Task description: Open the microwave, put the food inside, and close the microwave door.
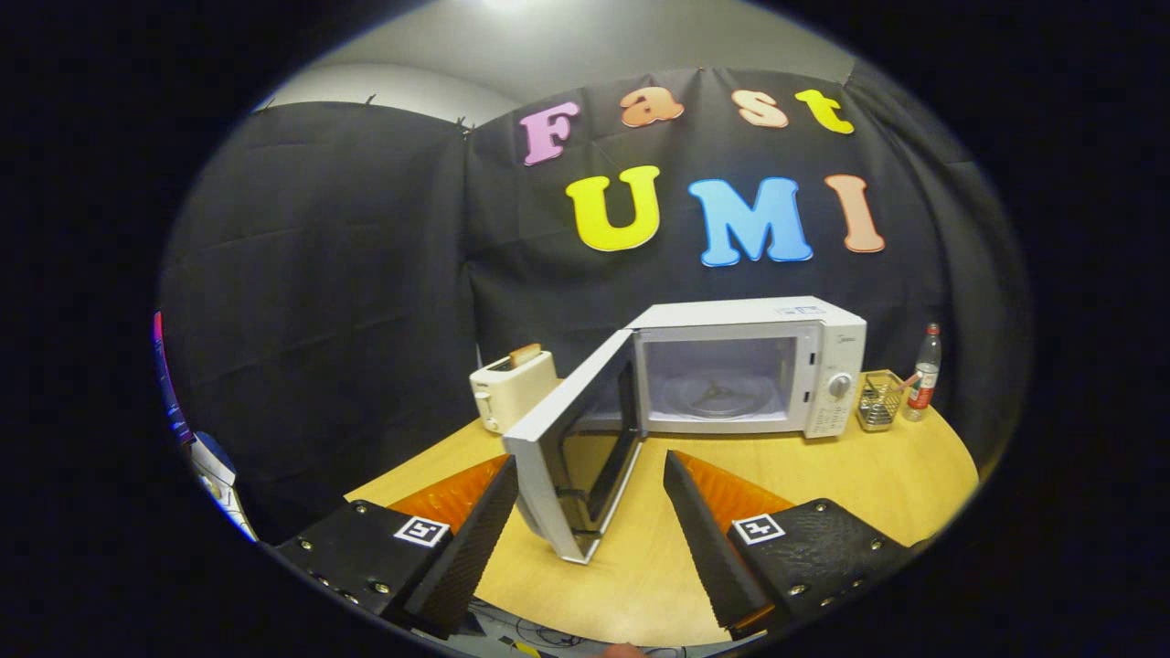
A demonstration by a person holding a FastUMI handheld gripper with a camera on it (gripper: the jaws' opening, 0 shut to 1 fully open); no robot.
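Wooden worktop (823, 475) carries the microwave (749, 366), its door (571, 448) swung wide between our claw's (590, 512) spread, empty fingers; bread sits in the toaster (512, 388) beyond; we judge a careless reach could knock the door.

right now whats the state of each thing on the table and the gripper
white microwave: cavity empty, glass turntable bare
white microwave door: swung wide open, its free edge between the fingers
gripper: open, fingers apart, holding nothing
cream toaster: upright, a slice sticking up from its slot
small wire basket: upright beside the microwave
clear plastic bottle: upright, cap on
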